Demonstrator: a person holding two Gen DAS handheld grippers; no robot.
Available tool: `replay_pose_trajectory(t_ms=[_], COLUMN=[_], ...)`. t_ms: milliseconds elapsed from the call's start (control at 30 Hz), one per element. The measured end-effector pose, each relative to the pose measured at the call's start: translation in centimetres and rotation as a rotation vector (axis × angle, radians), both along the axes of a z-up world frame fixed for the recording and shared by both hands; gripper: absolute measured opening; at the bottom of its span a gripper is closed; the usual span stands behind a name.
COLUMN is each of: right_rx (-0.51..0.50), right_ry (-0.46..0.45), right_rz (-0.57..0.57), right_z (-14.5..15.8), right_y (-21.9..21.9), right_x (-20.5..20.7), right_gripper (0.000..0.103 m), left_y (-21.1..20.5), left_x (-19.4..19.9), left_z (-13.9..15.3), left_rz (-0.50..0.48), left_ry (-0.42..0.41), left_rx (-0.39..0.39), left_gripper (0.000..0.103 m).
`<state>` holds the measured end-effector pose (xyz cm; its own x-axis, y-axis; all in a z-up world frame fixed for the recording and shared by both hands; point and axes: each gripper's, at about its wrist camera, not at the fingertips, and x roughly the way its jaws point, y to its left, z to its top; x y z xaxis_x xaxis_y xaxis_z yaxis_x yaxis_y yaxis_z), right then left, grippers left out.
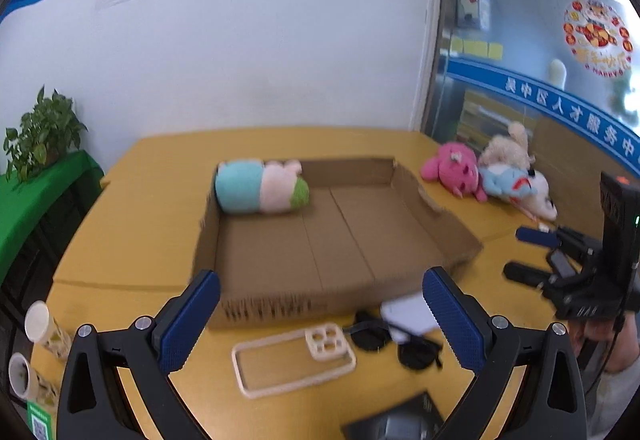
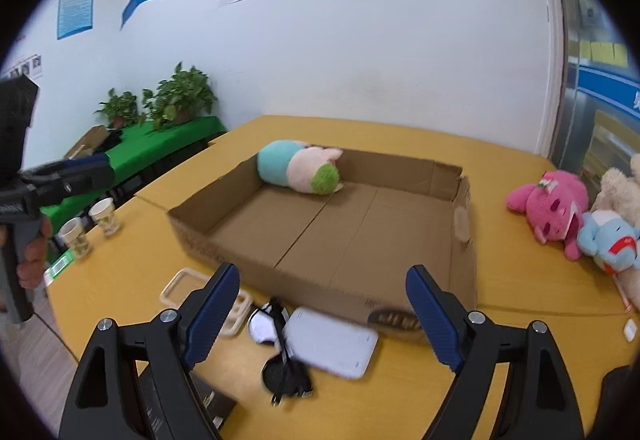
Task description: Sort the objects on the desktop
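Left-wrist view: two paper cups [image 1: 34,344] sit at lower left, the left gripper [image 1: 320,324] gapes wide and empty above a clear phone case [image 1: 292,362] and black sunglasses [image 1: 394,344]; a shallow cardboard tray [image 1: 332,236] at centre holds a blue-pink-green plush roll [image 1: 260,187]. Right-wrist view: the right gripper [image 2: 322,314], equally wide and empty, frames a white flat box [image 2: 332,346]; pink plush [image 2: 550,212] lies at right.

The cardboard tray [image 2: 360,236] sits mid-table [image 2: 500,352]. In its far left corner lies a plush roll [image 2: 300,170]. Right of the tray, three plush toys [image 2: 556,212] lie bunched together. Before the tray lie a phone case [image 1: 292,360], sunglasses [image 1: 394,344] and a flat pad [image 2: 332,344]; paper cups [image 2: 92,228] stand to its left
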<state>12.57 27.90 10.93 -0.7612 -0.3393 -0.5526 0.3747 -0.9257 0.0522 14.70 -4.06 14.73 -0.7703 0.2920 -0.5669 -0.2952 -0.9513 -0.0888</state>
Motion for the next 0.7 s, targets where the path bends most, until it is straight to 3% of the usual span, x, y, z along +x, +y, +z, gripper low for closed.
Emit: replay_pose_trajectory(t_ms=[100,300,433,600,700], right_rx=[-0.031,-0.101,-0.12,-0.053,-0.018], right_ry=[-0.041,-0.216,-0.328,-0.331,-0.332], right_rz=[0.095,0.368,0.462,0.541,0.54], right_z=[-1.9,-8.1,-11.5,-13.1,-13.8], right_y=[0.9,-1.4,-5.1,-9.9,-11.3], right_x=[2.6,6.4,6.9,7.1,6.6], right_gripper=[0.086,0.086,0.086,0.088,0.089], left_y=[-0.2,0.0,0.2,-0.2,0.2], left_x=[1.8,3.7,3.9,3.9,4.0], left_z=[-3.6,-9.6,-12.9,-16.1,-17.0], left_rz=[-0.033,-0.119,-0.139,-0.153,-0.149], left_ry=[-0.094,-0.28,-0.386,-0.493,-0.499], left_rx=[0.018,0.099,0.14,0.198,0.193], left_gripper=[0.102,0.101,0.088,0.068,0.069])
